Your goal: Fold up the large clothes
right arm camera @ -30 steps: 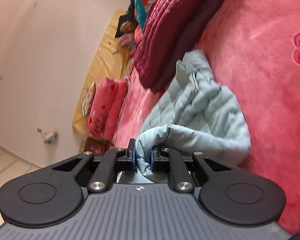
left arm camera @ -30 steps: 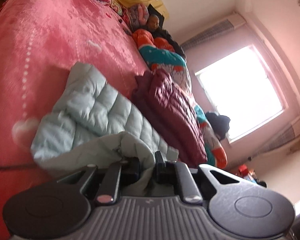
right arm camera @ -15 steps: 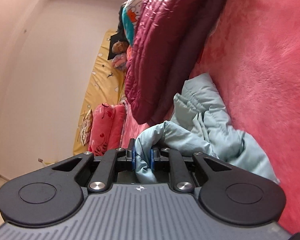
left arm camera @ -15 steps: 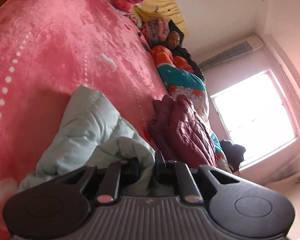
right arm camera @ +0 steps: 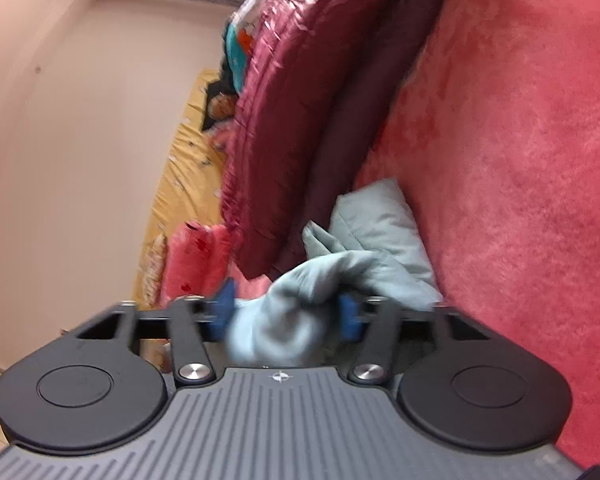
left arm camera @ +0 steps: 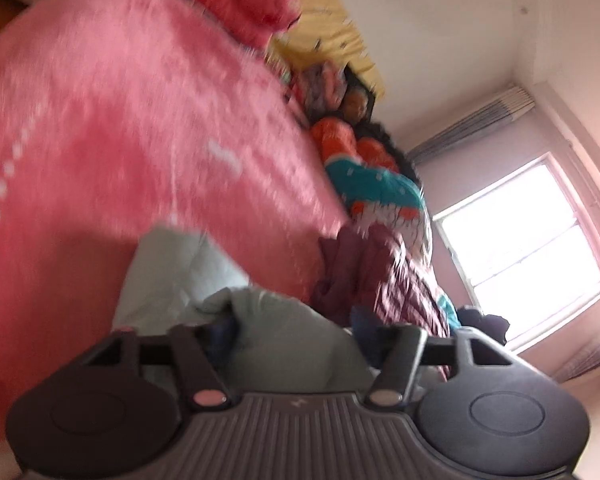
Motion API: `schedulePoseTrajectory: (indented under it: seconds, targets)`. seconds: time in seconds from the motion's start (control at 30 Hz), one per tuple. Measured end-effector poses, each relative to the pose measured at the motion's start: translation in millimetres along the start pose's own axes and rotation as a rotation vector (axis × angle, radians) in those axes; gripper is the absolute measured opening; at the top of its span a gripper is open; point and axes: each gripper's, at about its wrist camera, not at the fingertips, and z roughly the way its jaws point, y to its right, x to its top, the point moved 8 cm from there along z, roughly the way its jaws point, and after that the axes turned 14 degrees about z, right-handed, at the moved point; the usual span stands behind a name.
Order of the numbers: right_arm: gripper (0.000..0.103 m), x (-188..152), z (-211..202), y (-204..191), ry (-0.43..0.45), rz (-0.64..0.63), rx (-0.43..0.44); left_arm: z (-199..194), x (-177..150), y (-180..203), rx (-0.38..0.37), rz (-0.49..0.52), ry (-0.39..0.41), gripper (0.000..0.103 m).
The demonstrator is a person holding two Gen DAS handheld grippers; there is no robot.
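Both grippers stand with jaws spread apart, the left gripper (left arm camera: 296,330) and the right gripper (right arm camera: 286,316) each with a bunch of the pale blue puffer jacket (right arm camera: 374,226) lying loose between its fingers. The jacket lies crumpled on the pink blanket (right arm camera: 520,140), just beside the maroon quilted coat (right arm camera: 284,112).

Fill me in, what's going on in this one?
A person is folding a pale blue puffer jacket on a pink blanket, one tool in each hand. Both the left tool and the right tool are open, with jacket fabric bunched loosely between the fingers rather than pinched. Both views are blurred, so the tools appear to be moving. A maroon quilted coat lies just beyond the jacket.
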Motion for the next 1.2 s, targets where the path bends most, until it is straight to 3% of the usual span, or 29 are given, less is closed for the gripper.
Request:
schedulePoseTrajectory:
  seconds: [0.1,0.17,0.23,0.33,0.43,0.53,0.63,0.77,0.93,1.2]
  targets:
    - [0.101,4,-5,-10,0.026,-0.022,0.038,-17,16,10,0.015,0.075,0.088,0.071]
    - [0.101,5,-12,-23,0.051,-0.067,0.060,-24,19,23,-0.013,0.135,0.116,0.073]
    - [0.102,3,-19,-41,0.075,-0.145,0.091,-22,14,45,-0.036,0.240,0.100,0.073]
    - [0.102,-14,-23,-64,0.074,-0.311,0.096,-10,-11,82,-0.105,0.433,0.007,0.073]
    - [0.102,-50,-9,-80,0.025,-0.571,-0.014,6,-50,109,-0.137,0.622,-0.108,0.073]
    - [0.100,-84,15,-73,0.008,-0.802,-0.201,22,-84,122,-0.140,0.749,-0.206,0.073]
    - [0.092,-106,36,-54,-0.017,-0.915,-0.339,33,-105,123,-0.130,0.814,-0.259,0.073]
    - [0.089,-125,59,-37,-0.021,-1.048,-0.438,53,-112,121,-0.098,0.856,-0.287,0.073]
    - [0.091,-122,78,-32,0.008,-1.101,-0.491,78,-97,105,-0.014,0.796,-0.271,0.072]
    - [0.093,-100,116,-41,0.056,-1.122,-0.537,100,-67,81,0.153,0.798,-0.158,0.069]
